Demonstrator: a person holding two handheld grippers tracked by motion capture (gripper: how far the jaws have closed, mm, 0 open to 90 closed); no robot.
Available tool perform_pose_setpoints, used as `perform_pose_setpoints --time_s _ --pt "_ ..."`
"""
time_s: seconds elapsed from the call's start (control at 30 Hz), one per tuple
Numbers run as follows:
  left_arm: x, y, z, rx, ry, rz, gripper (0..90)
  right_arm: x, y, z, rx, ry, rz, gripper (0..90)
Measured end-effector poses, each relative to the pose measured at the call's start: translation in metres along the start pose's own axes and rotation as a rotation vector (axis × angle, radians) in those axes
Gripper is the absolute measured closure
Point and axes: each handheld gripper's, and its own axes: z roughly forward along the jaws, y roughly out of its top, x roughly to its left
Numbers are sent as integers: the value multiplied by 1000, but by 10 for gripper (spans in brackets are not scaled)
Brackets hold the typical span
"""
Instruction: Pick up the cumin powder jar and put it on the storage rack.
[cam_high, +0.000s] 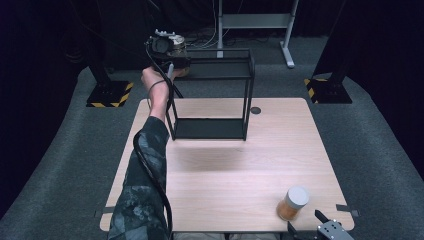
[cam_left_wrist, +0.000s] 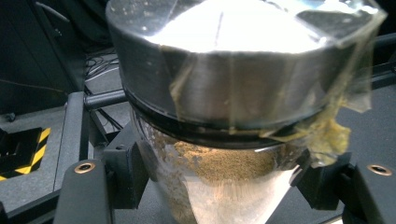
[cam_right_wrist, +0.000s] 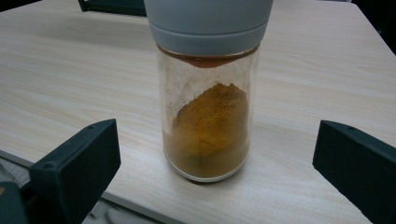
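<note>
Left gripper (cam_left_wrist: 210, 182) raised at rack (cam_high: 212, 95) top shelf, clamped on steel-lidded jar (cam_left_wrist: 224, 93). Right gripper (cam_right_wrist: 215, 172) spread wide, apart from grey-lidded jar (cam_right_wrist: 208, 107) upright on desk (cam_high: 225, 165) near front right corner.

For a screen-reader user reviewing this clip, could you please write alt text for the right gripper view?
A glass spice jar with a grey lid, partly filled with orange-brown powder, stands upright on a light wooden table. The right gripper is open, its two black jaws spread wide to either side of the jar without touching it.
</note>
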Motion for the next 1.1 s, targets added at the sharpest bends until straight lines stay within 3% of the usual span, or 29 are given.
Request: perform_pose_setpoints --time_s 0.17,0.2,0.23,0.33,0.47,0.7,0.9,1.1 --pt "-6 2 0 14 22 28 284 0 0 -1 -4 -1 1 0" --pt "-9 2 0 19 38 33 208 0 0 -1 -5 -1 0 0" --pt "-12 2 0 20 56 36 208 0 0 -1 -5 -1 0 0" --pt "-10 -4 -4 -4 49 13 107 -1 -1 -1 -8 -2 3 0" --pt "-16 -12 -13 -44 81 27 13 0 -1 -1 -10 -3 0 0" --pt "-22 -33 -41 -95 43 98 0 1 -1 -2 -9 -12 -4 0" --pt "-29 -78 -66 -126 18 170 0 1 -1 -4 -19 -23 1 0" --pt "-34 -155 -83 -144 7 152 0 3 -2 -1 -15 -25 0 0"
